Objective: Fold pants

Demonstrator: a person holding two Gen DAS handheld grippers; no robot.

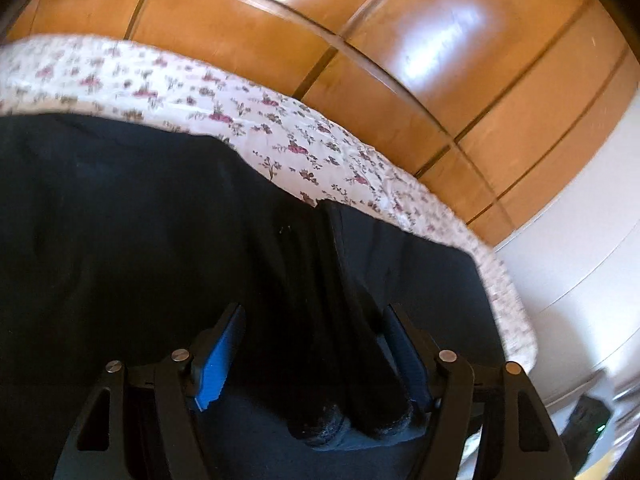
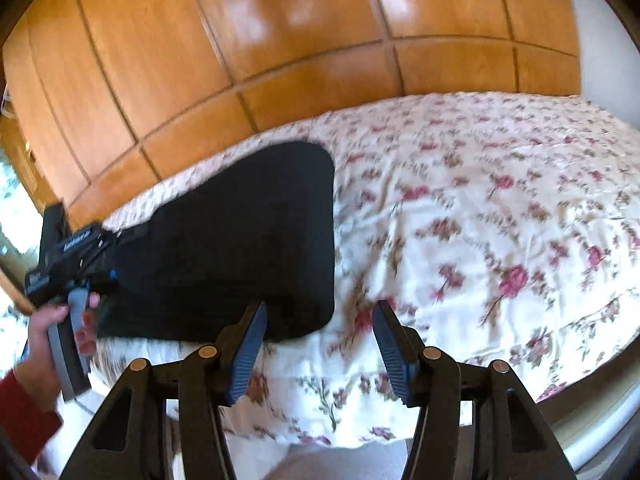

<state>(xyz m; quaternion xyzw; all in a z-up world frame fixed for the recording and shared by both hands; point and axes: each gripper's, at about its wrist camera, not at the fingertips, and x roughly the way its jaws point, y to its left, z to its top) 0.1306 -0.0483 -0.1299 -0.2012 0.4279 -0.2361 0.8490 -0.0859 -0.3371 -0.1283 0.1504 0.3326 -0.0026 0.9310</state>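
- Pants [image 2: 240, 240]: black, folded flat on the flowered bedspread [image 2: 480, 208] (near its wardrobe-side edge).
- Left gripper [image 1: 314, 354]: jaws spread, straddling bunched pants fabric, pads not pressing.
- Right gripper [image 2: 320, 344]: jaws spread, empty, above bedspread beside the pants.
- Wooden wardrobe [image 2: 240, 40]: behind the bed.

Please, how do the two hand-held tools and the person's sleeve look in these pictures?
Each tool, left tool and right tool, has black angular arms with round metal screws and two blue ribbed pads. Seen from the right wrist view, the left tool has a grey handle. The sleeve is red.
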